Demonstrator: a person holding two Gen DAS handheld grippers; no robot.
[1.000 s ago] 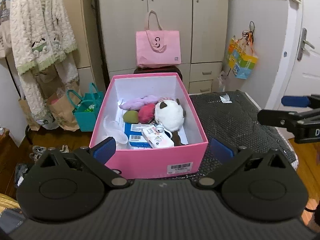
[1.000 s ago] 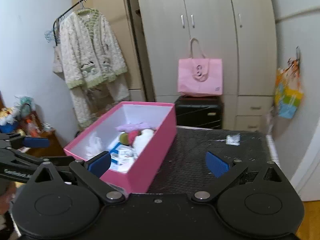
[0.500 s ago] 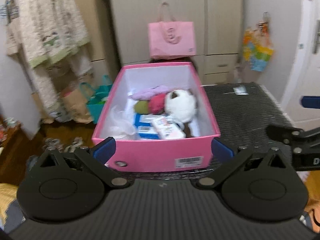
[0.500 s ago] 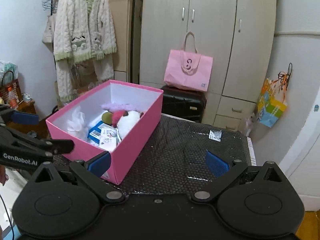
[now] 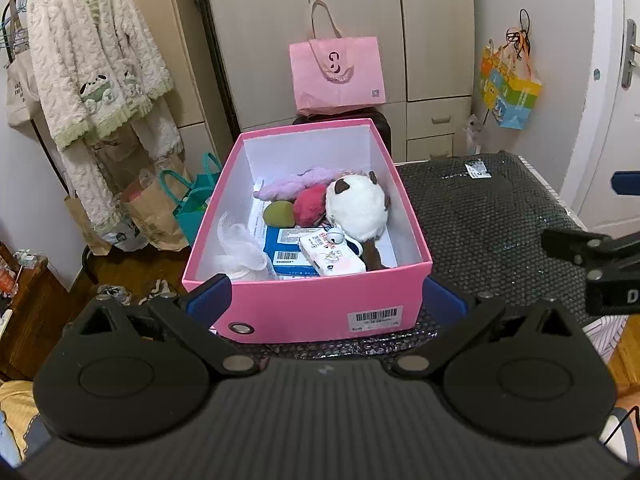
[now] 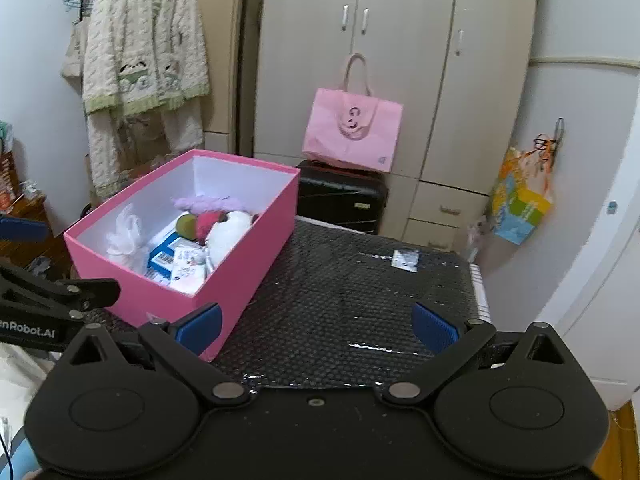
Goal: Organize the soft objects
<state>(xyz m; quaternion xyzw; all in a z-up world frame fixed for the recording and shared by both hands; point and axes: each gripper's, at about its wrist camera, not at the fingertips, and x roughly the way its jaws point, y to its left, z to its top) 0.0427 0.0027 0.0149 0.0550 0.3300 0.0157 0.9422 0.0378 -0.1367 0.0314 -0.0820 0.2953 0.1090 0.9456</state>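
- Left gripper point(image 5: 326, 300): I've got its jaws spread wide, nothing between the pads, hovering just short of the pink box's point(image 5: 304, 308) near wall w/ the barcode label.
- Box sits on the black bubble-wrap table point(image 5: 488, 216), left part of it. Inside, L to R: white crumpled plastic point(image 5: 240, 246), olive ball point(image 5: 279, 214), pink pom point(image 5: 310, 210), white/brown plush point(image 5: 356, 210); lilac fuzzy piece point(image 5: 296, 184) behind them.
- Blue pack point(image 5: 286, 252) and white tissue pack point(image 5: 332, 258) partly hide each other; print too small to read.
- Right gripper point(image 6: 316, 326): jaws also apart, empty, over bare table; its left pad overlaps the box corner in view, contact unclear.
- Small white packet point(image 6: 405, 259) lies far right on the table.
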